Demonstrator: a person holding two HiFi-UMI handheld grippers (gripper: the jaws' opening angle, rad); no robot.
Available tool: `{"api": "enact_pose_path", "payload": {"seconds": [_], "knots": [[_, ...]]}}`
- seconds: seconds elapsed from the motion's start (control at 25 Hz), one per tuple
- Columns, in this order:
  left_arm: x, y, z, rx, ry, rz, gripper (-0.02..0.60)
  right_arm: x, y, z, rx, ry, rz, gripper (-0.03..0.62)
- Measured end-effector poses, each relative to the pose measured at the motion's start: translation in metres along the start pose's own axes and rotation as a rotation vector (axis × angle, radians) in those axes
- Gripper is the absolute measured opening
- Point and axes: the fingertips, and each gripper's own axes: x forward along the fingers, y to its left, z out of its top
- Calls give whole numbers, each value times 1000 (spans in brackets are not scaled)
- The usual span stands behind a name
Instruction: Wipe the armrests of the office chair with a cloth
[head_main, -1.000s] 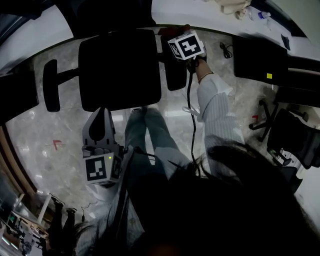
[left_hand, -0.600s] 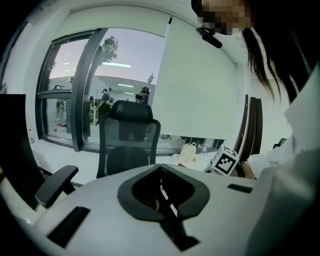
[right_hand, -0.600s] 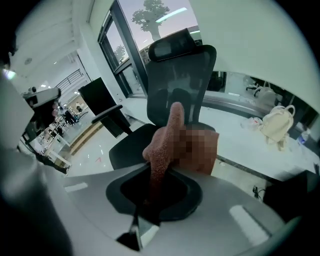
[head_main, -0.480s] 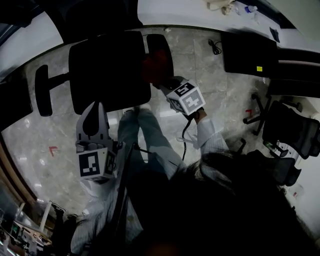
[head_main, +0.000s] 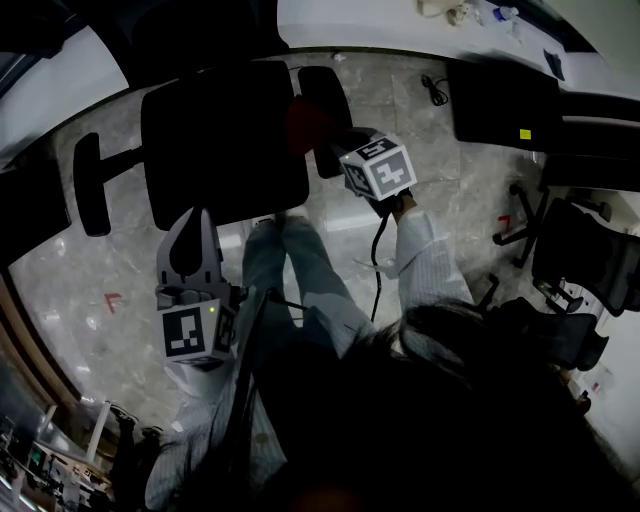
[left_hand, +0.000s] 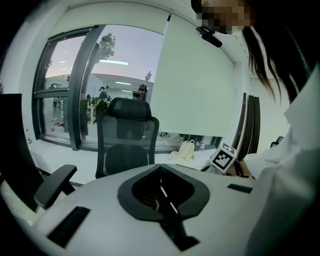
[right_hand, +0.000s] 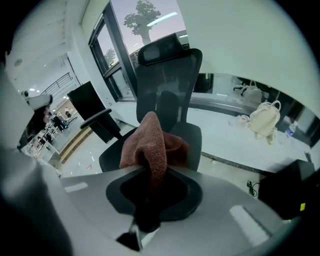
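The right claw (right_hand: 149, 175) clamps the reddish cloth (head_main: 306, 124) over the office chair's right armrest (head_main: 322, 84), whose long axis runs 12 to 6 o'clock. The left claw (head_main: 197, 225), closed and empty, hangs at 7 o'clock, well apart.

The left gripper (left_hand: 161, 172) has its jaws pressed together, nothing between them. Ahead stands an office chair (left_hand: 127, 135) (mesh back, headrest on top) before a window (left_hand: 65, 85); an armrest (left_hand: 55, 184) shows lower left.
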Motion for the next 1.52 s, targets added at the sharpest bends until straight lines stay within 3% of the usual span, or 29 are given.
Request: {"api": "enact_pose_path", "payload": {"seconds": [0.28, 0.44, 0.6, 0.96, 1.12, 1.28, 1.52], "knots": [[-11, 24, -6, -6, 13, 61, 6, 49, -82, 83, 34, 1, -126, 34], [-10, 36, -4, -6, 11, 76, 5, 61, -102, 103, 77, 27, -161, 34], [-8, 30, -4, -4, -1, 62, 5, 50, -82, 81, 75, 58, -118, 32], [4, 0, 1, -1, -10, -21, 5, -23, 14, -35, 90, 98, 30, 31], [7, -8, -1, -5, 0, -40, 5, -45, 39, -69, 108, 103, 39, 31], [7, -6, -1, -6, 2, -34, 6, -36, 21, -55, 113, 51, 6, 32], [-1, 3, -5, -8, 7, -6, 5, 15, -39, 20, 138, 18, -48, 32]]}}
